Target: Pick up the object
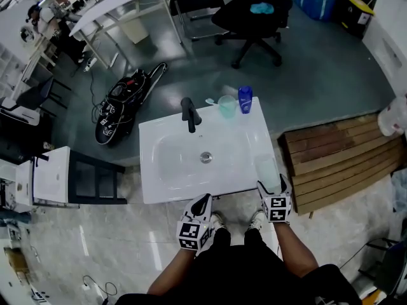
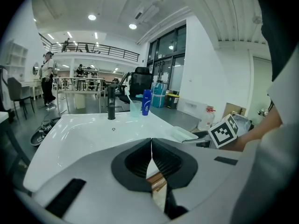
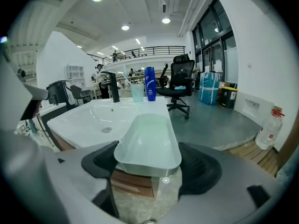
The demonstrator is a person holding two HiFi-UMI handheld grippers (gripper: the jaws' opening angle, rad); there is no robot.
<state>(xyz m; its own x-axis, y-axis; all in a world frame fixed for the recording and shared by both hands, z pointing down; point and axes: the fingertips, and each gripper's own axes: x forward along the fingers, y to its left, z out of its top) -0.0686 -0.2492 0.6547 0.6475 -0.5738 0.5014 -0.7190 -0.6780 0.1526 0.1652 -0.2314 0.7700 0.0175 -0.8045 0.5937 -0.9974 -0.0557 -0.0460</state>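
A translucent pale-green tray (image 3: 148,139) lies along the right front corner of the white sink top (image 1: 241,138); it also shows in the head view (image 1: 268,170) and the left gripper view (image 2: 184,134). My right gripper (image 3: 149,164) straddles the tray's near end, with a dark pad against each long side, jaws spread wide. In the head view the right gripper (image 1: 275,192) is at the sink's front right edge. My left gripper (image 1: 202,203) hovers at the front edge near the middle, shut (image 2: 151,141) with nothing between its jaws.
At the back of the sink stand a black faucet (image 1: 189,114), a clear cup (image 1: 227,105) and a blue bottle (image 1: 245,99). A wooden pallet (image 1: 343,157) lies to the right, a small white cabinet (image 1: 51,173) to the left, and an office chair (image 1: 254,14) beyond.
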